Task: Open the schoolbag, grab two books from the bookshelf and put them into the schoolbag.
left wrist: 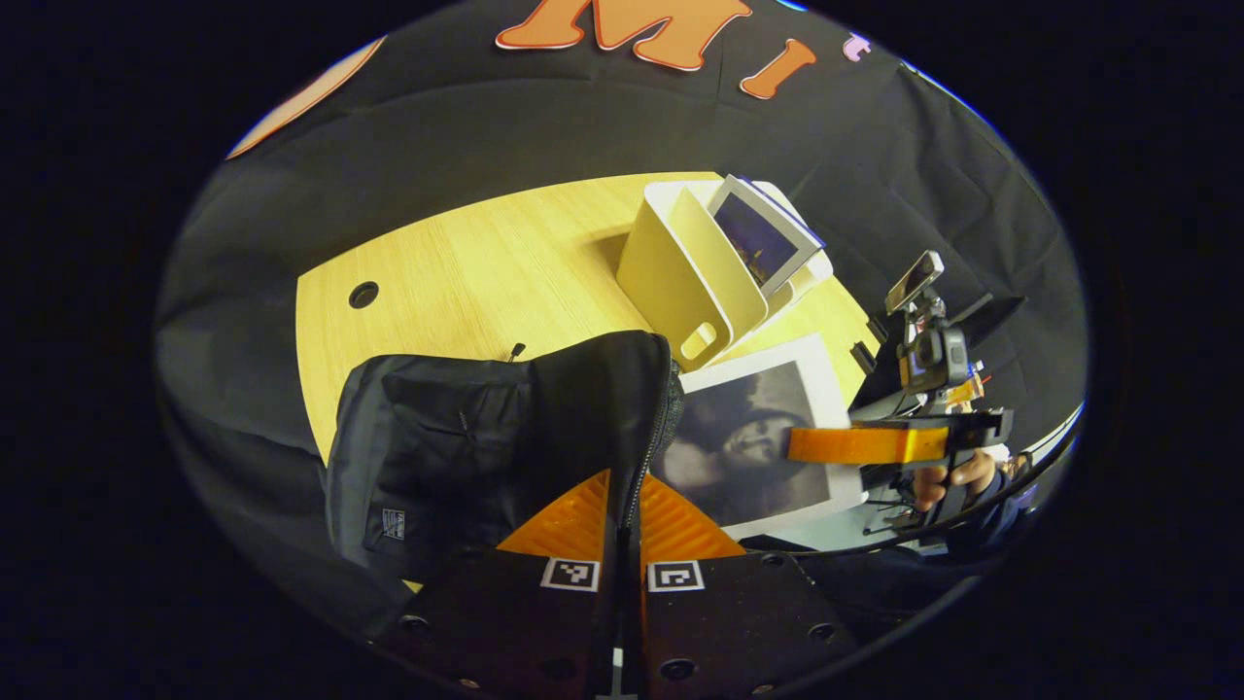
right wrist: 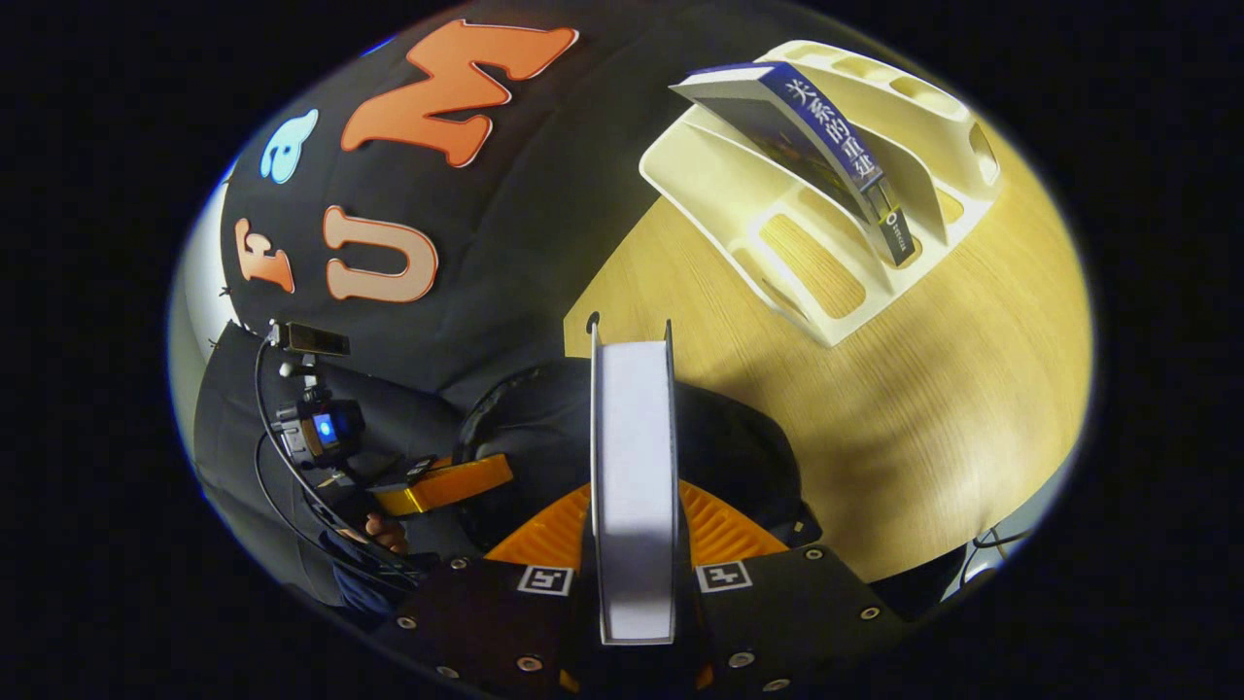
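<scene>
My right gripper (right wrist: 634,544) is clamped on the first book (right wrist: 634,457), spine toward me, above the black schoolbag (right wrist: 739,457). My left gripper (left wrist: 622,530) pinches the schoolbag's zipper-edged flap (left wrist: 641,428), holding the mouth apart. I judge I am at the first drop; next I must lower the book into that gap. The schoolbag sits at the table's (left wrist: 466,272) near edge. The cream bookshelf (right wrist: 826,243), at the far edge, holds one leaning book (right wrist: 826,136).

- left tongs (left wrist: 622,506) pinched tight on the schoolbag's (left wrist: 544,428) zippered edge
- right tongs (right wrist: 634,506) clamped on a book (right wrist: 634,467), held edge-up, hand (left wrist: 957,478) wrapped round the handle
</scene>
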Tool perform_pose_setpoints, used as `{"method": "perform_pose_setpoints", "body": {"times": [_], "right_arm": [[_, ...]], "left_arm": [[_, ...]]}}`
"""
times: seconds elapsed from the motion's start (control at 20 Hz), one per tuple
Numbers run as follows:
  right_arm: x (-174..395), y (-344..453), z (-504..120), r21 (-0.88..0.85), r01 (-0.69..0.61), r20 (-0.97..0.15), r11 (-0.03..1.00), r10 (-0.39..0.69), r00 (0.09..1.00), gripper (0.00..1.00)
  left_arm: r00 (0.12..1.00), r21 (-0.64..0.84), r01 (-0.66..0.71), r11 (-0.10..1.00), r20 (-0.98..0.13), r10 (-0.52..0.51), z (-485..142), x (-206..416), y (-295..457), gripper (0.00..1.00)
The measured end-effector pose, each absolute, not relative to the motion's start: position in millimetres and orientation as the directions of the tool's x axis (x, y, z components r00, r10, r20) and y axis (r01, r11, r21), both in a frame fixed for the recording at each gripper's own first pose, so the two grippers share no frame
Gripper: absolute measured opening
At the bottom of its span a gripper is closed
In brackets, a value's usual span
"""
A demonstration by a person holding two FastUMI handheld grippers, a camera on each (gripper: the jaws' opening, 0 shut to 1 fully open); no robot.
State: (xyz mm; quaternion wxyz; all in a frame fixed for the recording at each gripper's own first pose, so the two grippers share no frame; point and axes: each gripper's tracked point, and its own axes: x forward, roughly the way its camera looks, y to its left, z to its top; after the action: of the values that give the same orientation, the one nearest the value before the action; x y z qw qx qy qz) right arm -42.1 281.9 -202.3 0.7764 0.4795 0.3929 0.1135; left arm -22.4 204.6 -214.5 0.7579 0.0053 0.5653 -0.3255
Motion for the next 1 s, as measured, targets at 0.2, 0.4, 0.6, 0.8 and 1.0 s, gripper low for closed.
{"method": "perform_pose_setpoints", "body": {"times": [0.2,0.4,0.6,0.8,1.0], "right_arm": [[-37,302,-223,0.863,0.241,-0.475,0.443,0.553,0.685,0.31],[-28,316,-232,0.875,0.231,-0.452,0.426,0.545,0.706,0.31],[-18,328,-240,0.883,0.218,-0.433,0.416,0.54,0.722,0.31],[-8,343,-253,0.909,0.219,-0.39,0.354,0.543,0.744,0.31],[-3,360,-264,0.908,0.208,-0.389,0.364,0.547,0.741,0.32]], "left_arm": [[0.152,-0.38,0.491,0.783,-0.848,-0.507,-214,-27,199,0.05],[0.157,-0.401,0.476,0.783,-0.837,-0.524,-212,-30,194,0.04],[0.166,-0.415,0.46,0.785,-0.828,-0.535,-212,-32,191,0.05],[0.168,-0.429,0.45,0.783,-0.821,-0.546,-212,-34,190,0.04],[0.165,-0.436,0.449,0.78,-0.817,-0.552,-211,-35,186,0.04]]}}
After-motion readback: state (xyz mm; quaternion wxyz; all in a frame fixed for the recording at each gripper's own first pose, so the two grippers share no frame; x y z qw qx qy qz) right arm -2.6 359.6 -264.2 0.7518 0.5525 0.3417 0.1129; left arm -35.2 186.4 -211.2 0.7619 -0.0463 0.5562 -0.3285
